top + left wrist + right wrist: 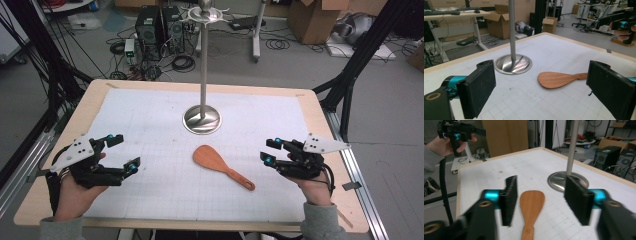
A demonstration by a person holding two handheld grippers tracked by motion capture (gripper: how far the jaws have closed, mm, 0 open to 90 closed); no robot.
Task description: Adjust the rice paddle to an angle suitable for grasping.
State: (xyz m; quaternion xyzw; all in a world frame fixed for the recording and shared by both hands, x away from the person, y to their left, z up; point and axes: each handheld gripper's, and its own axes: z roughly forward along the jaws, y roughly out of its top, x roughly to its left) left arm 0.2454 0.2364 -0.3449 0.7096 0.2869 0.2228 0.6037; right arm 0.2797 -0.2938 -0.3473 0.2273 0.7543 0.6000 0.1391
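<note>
A wooden spatula (212, 159) lies flat on the white grid mat (150, 125), blade toward the far left, handle toward the near right. My left gripper (125, 151) hovers open at the mat's left side, well away from the spatula. My right gripper (271, 151) is open just right of the handle end and does not touch it. In the left gripper view the spatula (556, 79) lies on the mat beyond the wide-apart jaws. In the right gripper view the spatula (532, 202) lies ahead on the mat, in line with the gap between the jaws, which hold nothing.
A metal stand rises from a round shiny base (201, 120) behind the spatula, its thin pole (204, 60) going up to a hooked top. The wooden table edge (320, 107) frames the mat. Computers, cables and cardboard boxes sit on the floor beyond.
</note>
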